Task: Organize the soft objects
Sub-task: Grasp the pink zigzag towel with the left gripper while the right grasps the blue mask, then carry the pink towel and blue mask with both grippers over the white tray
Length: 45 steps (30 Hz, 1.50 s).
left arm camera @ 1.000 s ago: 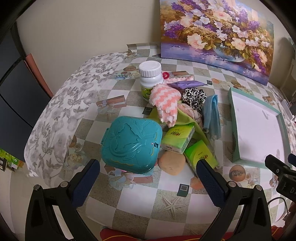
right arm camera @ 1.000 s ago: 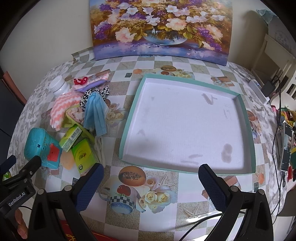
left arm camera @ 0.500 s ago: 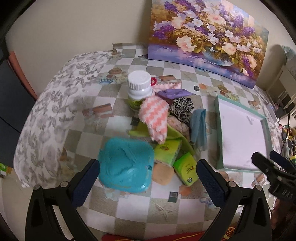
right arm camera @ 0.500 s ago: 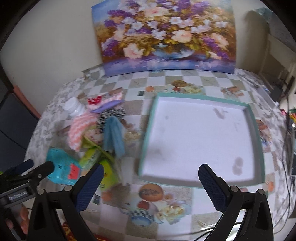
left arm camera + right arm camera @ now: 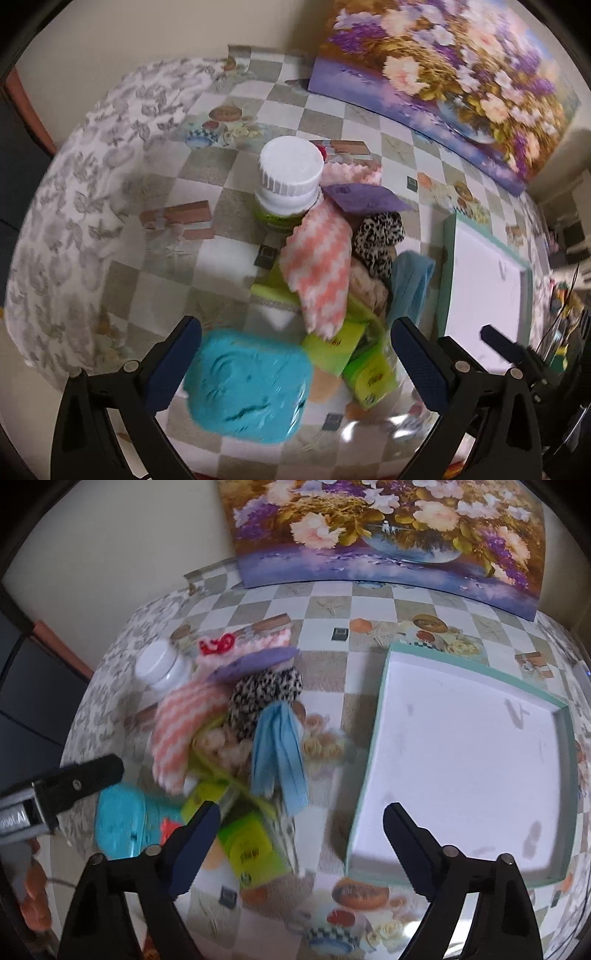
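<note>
Right wrist view: the right gripper [image 5: 297, 825] has its jaws wide though just now narrowing, nothing between them; beyond its tips, slightly left, lies the blue cloth [image 5: 279, 753], a limp pleated strip with its long axis running away from the tongs; the left gripper [image 5: 295, 350], jaws wide and empty, hangs over the teal case [image 5: 247, 387], so the right seems nearer; farther right, well apart, sits the empty tray [image 5: 373, 760].

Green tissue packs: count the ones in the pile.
2. One green tissue pack lies under the pink zigzag cloth's end; the other sits just nearer the camera. More could be hidden under the cloths.
</note>
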Tool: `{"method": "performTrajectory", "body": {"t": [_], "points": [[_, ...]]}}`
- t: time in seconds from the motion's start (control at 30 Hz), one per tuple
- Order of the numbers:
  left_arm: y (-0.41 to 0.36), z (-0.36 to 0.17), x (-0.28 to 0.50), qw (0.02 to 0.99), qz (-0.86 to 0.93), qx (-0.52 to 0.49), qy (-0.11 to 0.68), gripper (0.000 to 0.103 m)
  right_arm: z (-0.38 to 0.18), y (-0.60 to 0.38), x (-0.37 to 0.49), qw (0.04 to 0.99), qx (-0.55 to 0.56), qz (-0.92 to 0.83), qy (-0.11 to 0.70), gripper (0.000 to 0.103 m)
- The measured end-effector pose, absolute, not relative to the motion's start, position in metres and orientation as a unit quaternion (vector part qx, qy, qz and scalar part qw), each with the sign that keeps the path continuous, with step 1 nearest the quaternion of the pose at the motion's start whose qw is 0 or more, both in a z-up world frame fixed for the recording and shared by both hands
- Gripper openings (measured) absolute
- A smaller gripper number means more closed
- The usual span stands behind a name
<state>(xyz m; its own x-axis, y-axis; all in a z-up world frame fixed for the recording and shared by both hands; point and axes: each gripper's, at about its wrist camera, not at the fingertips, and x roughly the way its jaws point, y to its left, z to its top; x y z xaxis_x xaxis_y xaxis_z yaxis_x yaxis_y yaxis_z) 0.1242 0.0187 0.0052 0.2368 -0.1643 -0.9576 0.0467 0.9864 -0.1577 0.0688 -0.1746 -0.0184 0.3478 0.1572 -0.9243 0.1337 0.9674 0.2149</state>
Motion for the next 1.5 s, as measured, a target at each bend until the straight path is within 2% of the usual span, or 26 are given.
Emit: {"method": "performTrajectory", "body": {"t": [0.1, 0.3, 0.43, 0.6, 0.63, 0.77, 0.87, 1.0, 1.2, 1.5], "points": [[0.018, -0.004, 0.138, 0.777, -0.057, -0.079, 0.622, 0.092, -0.026, -0.172, 0.087, 0.807, 0.145, 0.014, 0.573, 0.085], [0.012, -0.023, 0.16, 0.763, -0.041, -0.115, 0.635, 0.083, -0.05, -0.162, 0.107, 0.794, 0.137, 0.019, 0.592, 0.077], [0.004, -0.033, 0.169, 0.755, -0.043, -0.124, 0.642, 0.069, -0.061, -0.166, 0.111, 0.792, 0.141, 0.01, 0.594, 0.072], [-0.004, -0.043, 0.174, 0.753, -0.04, -0.123, 0.645, 0.053, -0.066, -0.171, 0.112, 0.794, 0.143, 0.007, 0.591, 0.053], [-0.005, -0.045, 0.174, 0.753, -0.04, -0.123, 0.645, 0.048, -0.067, -0.172, 0.112, 0.794, 0.145, 0.006, 0.591, 0.051], [-0.006, -0.049, 0.174, 0.757, -0.04, -0.126, 0.641, 0.026, -0.07, -0.171, 0.113, 0.79, 0.155, 0.024, 0.593, 0.03], [-0.006, -0.046, 0.173, 0.76, -0.036, -0.122, 0.637, 0.016, -0.068, -0.169, 0.113, 0.792, 0.152, 0.03, 0.59, 0.015], [-0.003, -0.039, 0.171, 0.771, -0.031, -0.121, 0.625, 0.013, -0.059, -0.17, 0.111, 0.8, 0.151, 0.034, 0.58, 0.01], [0.002, -0.015, 0.165, 0.789, -0.029, -0.126, 0.601, 0.012, -0.042, -0.176, 0.108, 0.811, 0.166, 0.041, 0.56, 0.008], [-0.006, 0.058, 0.149, 0.835, -0.049, -0.133, 0.532, 0.012, 0.004, -0.188, 0.097, 0.841, 0.172, 0.044, 0.511, 0.008]]}}
